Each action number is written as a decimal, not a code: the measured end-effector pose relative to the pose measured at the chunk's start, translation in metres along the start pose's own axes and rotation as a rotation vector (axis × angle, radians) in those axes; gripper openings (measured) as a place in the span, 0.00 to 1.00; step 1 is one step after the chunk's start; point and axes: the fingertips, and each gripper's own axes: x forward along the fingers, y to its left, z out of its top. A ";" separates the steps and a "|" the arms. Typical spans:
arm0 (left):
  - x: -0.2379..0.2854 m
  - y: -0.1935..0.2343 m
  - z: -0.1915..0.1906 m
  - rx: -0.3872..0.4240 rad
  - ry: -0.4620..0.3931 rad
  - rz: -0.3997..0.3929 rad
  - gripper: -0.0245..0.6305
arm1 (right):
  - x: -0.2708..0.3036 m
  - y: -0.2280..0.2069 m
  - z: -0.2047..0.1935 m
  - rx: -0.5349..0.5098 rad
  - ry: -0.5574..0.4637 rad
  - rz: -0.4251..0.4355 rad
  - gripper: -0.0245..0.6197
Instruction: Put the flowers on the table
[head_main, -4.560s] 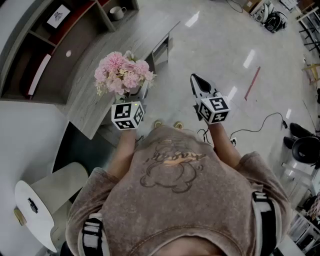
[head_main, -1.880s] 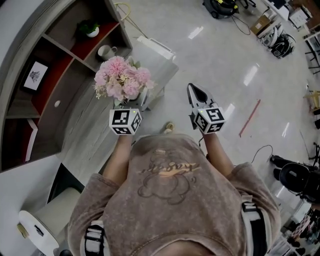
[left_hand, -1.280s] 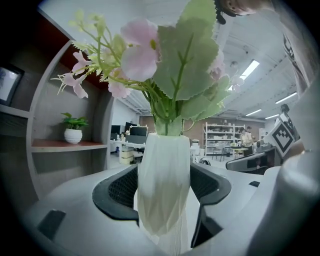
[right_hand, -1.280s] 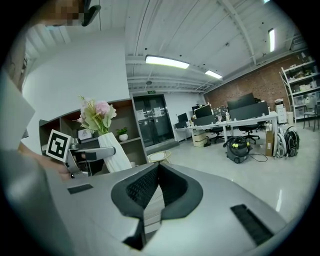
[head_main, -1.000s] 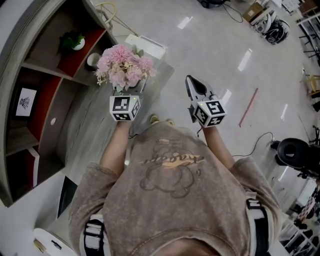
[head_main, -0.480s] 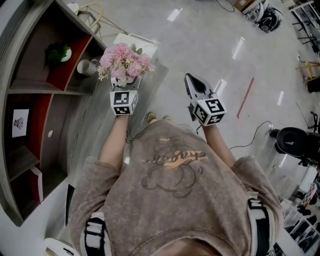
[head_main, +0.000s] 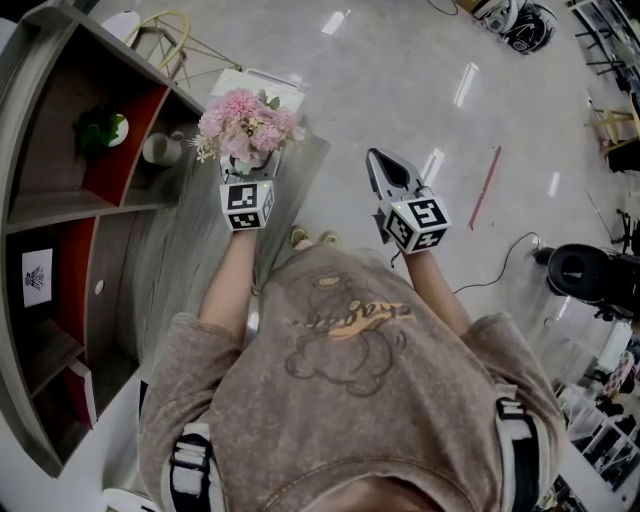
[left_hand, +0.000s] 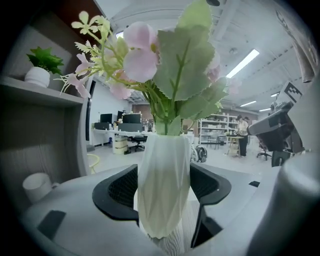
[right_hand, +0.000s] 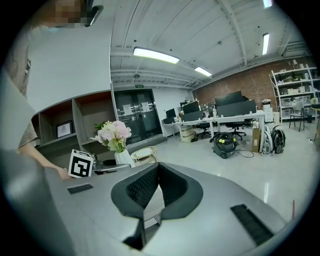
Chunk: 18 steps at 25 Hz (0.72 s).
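"So, how far along are we?"
"Left hand-held gripper (left_hand: 164, 192) is clamped on the white vase (left_hand: 164, 170), jaws against both its sides, with the pink flowers (head_main: 245, 122) just above."
"Set down yet?"
"Grey bench (head_main: 190, 270) lies right beneath the vase. Whether the base touches it, I can't tell. I'd judge that releasing is left."
"The other one?"
"Right hand-held gripper (right_hand: 156, 175), off to its right over the floor (head_main: 400, 80), has its jaws together and holds nothing."

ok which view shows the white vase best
The left gripper view: the white vase fills the centre, clamped between the left gripper's jaws, its whole faceted wall plain to see. The head view shows only a sliver of it beneath the flowers. The right gripper view shows it small and far off at the left.
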 end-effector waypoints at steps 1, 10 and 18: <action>0.002 0.000 0.001 -0.002 -0.002 -0.001 0.55 | 0.001 -0.001 0.000 0.001 0.003 -0.001 0.03; 0.008 0.000 0.004 0.005 -0.014 0.002 0.55 | 0.008 -0.003 -0.005 -0.002 0.024 0.009 0.03; 0.001 -0.001 0.001 0.003 -0.022 0.018 0.55 | 0.007 0.000 -0.008 -0.001 0.028 0.021 0.03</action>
